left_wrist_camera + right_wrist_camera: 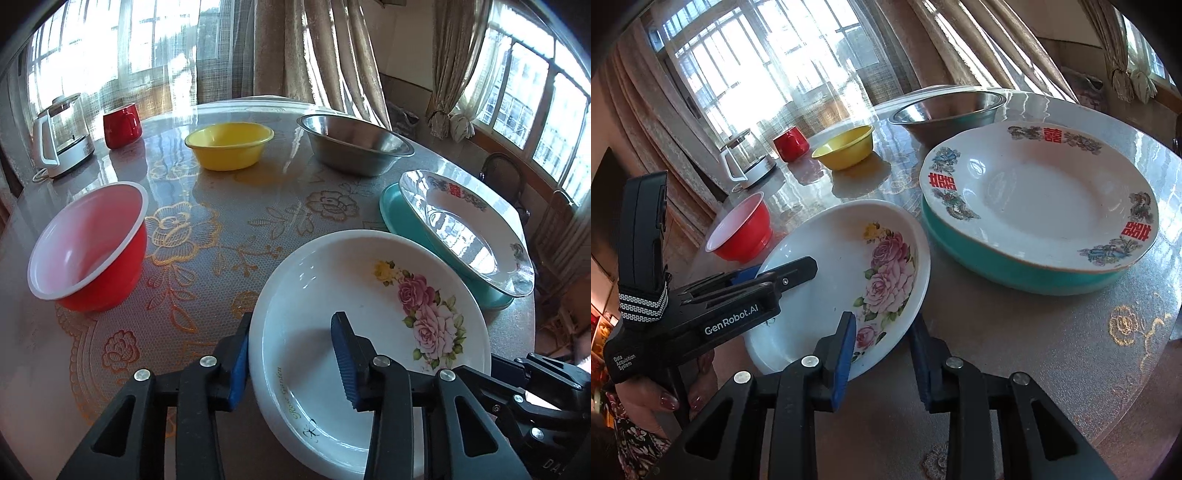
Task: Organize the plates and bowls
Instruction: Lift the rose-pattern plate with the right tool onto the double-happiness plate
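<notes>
Tabletop (207,221) fills both views, round, glossy, gold roses printed on its cover, everything spread ahead of the two tools; beyond the rose plate and to its right sits the plate stack, a red-lettered plate (1038,199) resting on a teal plate (1015,269); farther ahead stands a steel bowl (354,144), left of it a yellow bowl (229,146), and nearer on the left a red bowl (88,247) tipped a little toward the left gripper; a red mug (122,125) and a glass kettle (61,136) stand at the far left edge, outside the task as I judge it.

Rose plate (369,332) lies directly under both tools; the left gripper (291,365) straddles its near-left rim, one blue pad outside the rim, the other over the well, partly open, and whether the pads already press on the rim I cannot tell; the right gripper (886,354) straddles the near-right rim in the same way, its pads close against the rim, seemingly clamped on it, though the contact is not certain.

Deciding relation, as I judge it: the stack lies ahead and to the right of the held plate, just beside its far-right rim, so the right hand is the nearer; the plate, round with no long axis, needs lifting clear of the lettered plate's raised rim before settling on top.
</notes>
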Demonstrator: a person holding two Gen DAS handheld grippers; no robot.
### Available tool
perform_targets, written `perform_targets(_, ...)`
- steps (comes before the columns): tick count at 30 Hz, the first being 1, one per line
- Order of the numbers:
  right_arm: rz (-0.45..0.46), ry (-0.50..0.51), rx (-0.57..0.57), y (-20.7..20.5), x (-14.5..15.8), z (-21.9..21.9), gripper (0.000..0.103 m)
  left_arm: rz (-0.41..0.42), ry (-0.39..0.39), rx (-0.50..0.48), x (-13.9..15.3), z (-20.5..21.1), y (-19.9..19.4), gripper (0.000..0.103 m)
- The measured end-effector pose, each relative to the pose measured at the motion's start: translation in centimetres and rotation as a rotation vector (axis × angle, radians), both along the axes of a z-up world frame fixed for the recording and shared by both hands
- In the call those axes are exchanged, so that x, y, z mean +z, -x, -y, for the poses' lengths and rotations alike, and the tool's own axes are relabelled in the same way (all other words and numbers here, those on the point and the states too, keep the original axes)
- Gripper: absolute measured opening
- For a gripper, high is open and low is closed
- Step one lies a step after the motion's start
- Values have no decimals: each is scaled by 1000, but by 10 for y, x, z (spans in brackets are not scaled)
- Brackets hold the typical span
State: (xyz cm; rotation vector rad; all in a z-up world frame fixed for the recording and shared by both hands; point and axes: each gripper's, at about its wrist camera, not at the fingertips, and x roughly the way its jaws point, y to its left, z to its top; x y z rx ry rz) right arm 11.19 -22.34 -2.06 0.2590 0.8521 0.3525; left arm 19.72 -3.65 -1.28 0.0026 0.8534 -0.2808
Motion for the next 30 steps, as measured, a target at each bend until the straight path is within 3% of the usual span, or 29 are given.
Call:
perform_targets(8,32,6,-44,21,8,12,26,46,55,-70,9,8,11,41)
perform_targets(15,95,2,-67,27,25,22,23,129,131,-56,24,8,20,39)
perform_targets(21,117,-5,-82,27,30,31,22,197,133,-34,30,18,25,39)
perform_targets(30,152,0,-107,21,47,50,22,184,216,-4,41,37,6,39)
